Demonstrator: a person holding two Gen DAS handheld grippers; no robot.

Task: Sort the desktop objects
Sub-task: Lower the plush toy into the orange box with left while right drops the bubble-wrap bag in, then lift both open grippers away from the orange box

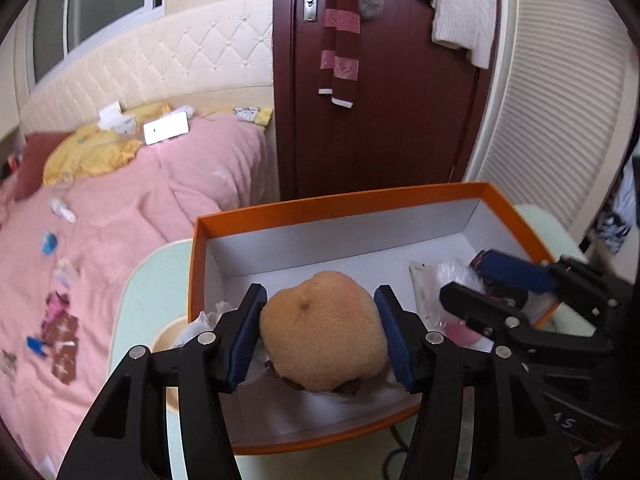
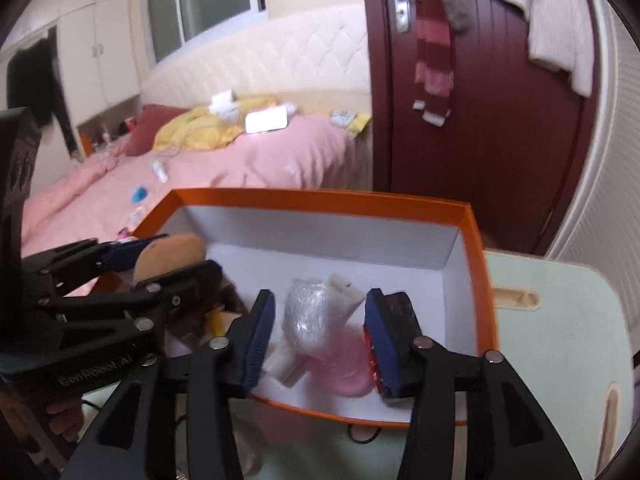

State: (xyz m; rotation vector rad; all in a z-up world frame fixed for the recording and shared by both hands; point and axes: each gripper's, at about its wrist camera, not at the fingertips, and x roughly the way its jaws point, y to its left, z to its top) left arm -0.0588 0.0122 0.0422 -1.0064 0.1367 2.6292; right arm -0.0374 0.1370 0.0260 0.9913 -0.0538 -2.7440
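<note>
Where the orange cardboard box with white lining [image 1: 400, 196] sits on the pale green table [image 1: 156, 276], the left gripper [image 1: 322, 334] clamps a tan plush bun-shaped toy [image 1: 320, 328] over its near-left corner. The right gripper [image 2: 318, 338] is spread wide above a clear crinkled plastic bag [image 2: 308, 312] and pink disc [image 2: 344, 368] inside the box.

An orange-walled box [image 1: 340, 200] with a white interior stands open on the pale green bench [image 1: 156, 280]. A tan, rounded plush toy [image 1: 324, 328] with a dark underside sits over the box's near left part, gripped on both sides by the blue pads of the left tongs [image 1: 322, 338]. In the right part lie a crinkled clear plastic packet [image 2: 310, 312], a white flat item [image 2: 346, 286] partly beneath it, a pink soft piece [image 2: 340, 368], and a dark object with red foil [image 2: 396, 336] against the right tongs' outer pad.
</note>
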